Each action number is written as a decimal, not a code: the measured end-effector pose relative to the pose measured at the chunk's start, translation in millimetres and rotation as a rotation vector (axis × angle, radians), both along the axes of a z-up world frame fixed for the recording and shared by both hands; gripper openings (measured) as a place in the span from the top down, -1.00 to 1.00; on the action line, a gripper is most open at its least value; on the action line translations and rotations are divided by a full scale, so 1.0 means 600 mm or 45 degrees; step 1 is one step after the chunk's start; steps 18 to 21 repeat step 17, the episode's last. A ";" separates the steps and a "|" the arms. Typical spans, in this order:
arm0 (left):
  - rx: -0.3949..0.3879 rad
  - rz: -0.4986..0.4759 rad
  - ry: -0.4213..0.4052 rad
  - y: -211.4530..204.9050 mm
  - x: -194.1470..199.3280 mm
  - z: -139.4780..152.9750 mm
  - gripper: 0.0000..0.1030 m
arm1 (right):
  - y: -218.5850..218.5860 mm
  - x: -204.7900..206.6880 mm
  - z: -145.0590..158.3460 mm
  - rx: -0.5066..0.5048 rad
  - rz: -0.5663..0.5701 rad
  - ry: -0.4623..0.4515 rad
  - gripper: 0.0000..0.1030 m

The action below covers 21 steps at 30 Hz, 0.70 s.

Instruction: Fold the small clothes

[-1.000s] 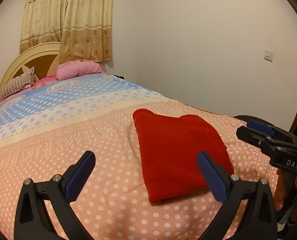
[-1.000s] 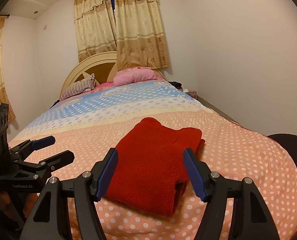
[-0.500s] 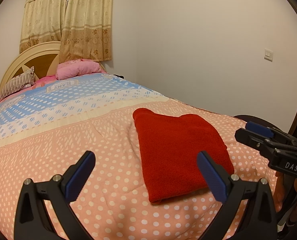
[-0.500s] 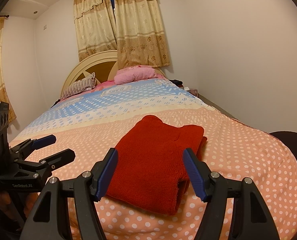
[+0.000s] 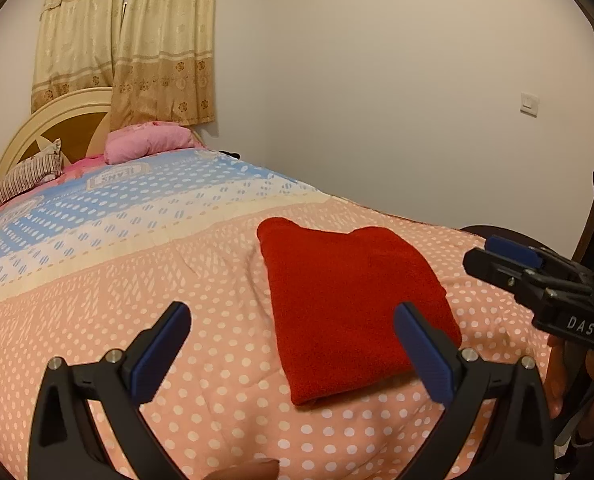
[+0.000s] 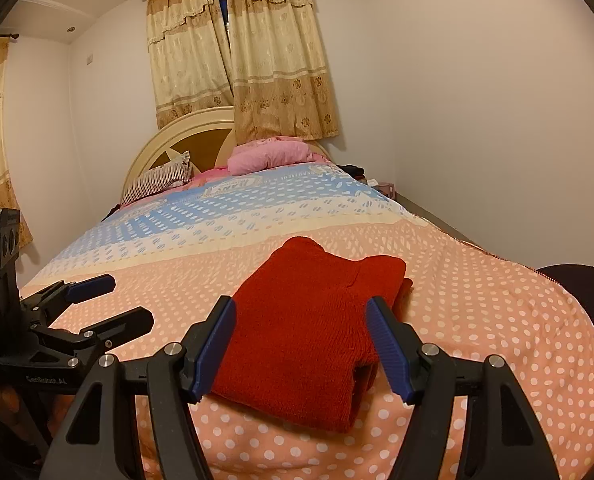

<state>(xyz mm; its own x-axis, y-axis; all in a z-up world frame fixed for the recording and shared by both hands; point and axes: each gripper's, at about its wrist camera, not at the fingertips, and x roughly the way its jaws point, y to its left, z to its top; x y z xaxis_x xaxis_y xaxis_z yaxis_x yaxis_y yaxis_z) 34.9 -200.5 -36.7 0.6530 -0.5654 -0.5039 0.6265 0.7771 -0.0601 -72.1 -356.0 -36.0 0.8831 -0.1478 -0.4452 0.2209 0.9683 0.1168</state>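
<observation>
A red knitted garment (image 5: 353,300) (image 6: 309,328) lies folded into a neat rectangle on the dotted pink bedspread (image 5: 137,288) (image 6: 497,312), near the foot of the bed. My left gripper (image 5: 293,332) hovers open in front of it, with the garment's near left corner between and beyond its blue pads. My right gripper (image 6: 301,324) also stands open, pads either side of the garment's near edge but clear of it. Each gripper appears in the other's view, the right gripper (image 5: 513,258) at the right edge, the left gripper (image 6: 109,300) at the left edge. Nothing is held.
Pink pillow (image 6: 269,156) and striped pillow (image 6: 157,180) rest against the round headboard (image 6: 185,140). Curtains (image 6: 241,52) hang behind. A wall runs along the bed's right side, with a dark round object (image 6: 577,280) at the foot corner.
</observation>
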 end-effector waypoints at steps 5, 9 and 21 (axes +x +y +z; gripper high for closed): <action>-0.009 0.016 -0.008 0.003 0.000 0.001 -1.00 | 0.001 -0.001 0.000 0.002 0.001 -0.003 -0.33; 0.001 0.036 -0.022 0.003 0.002 0.000 -1.00 | 0.000 -0.001 0.001 0.004 0.003 0.000 -0.33; -0.005 0.024 -0.056 0.007 -0.001 0.001 -1.00 | 0.003 0.003 -0.002 0.013 0.015 0.021 -0.33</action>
